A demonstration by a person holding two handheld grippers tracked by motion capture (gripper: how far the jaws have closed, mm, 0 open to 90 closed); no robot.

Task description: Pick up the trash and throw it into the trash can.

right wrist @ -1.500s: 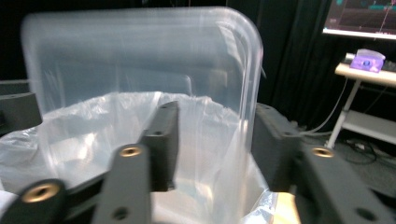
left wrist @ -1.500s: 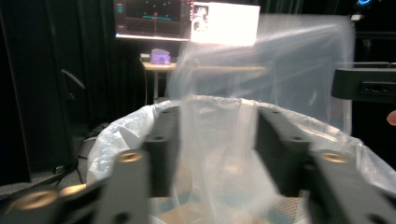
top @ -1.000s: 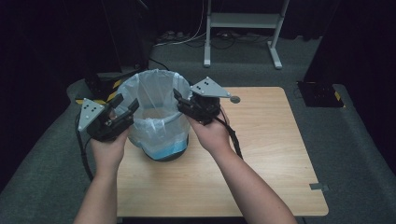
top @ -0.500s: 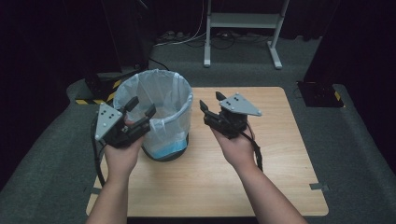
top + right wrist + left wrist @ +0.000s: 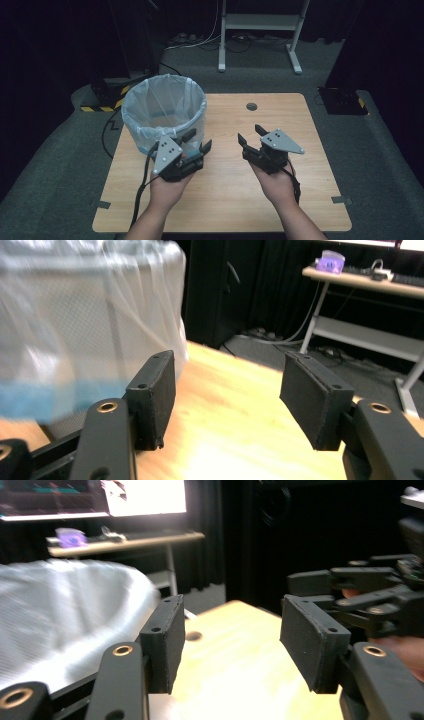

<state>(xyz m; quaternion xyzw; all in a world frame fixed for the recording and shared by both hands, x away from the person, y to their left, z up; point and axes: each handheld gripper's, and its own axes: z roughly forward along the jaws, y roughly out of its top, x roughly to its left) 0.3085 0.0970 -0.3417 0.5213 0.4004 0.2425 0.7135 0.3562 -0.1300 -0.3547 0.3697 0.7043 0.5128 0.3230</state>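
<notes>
Both tools (image 5: 199, 140) (image 5: 249, 135) gape empty beside the lined bin (image 5: 163, 113); right view reveals its blue base.

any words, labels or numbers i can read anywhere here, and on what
None can be read.
Screen behind the desk, left gripper view: bright with coloured bands, too blurred to read.
Purple box on the desk: any print too small to tell.
Bin, its bag, the table and both grippers: no lettering seen.
Yellow-black stripes on the floor: a hazard marking, no words.

One lined bin (image 5: 164, 114), one table (image 5: 300, 200), two grippers (image 5: 196, 141) (image 5: 248, 135)
</notes>
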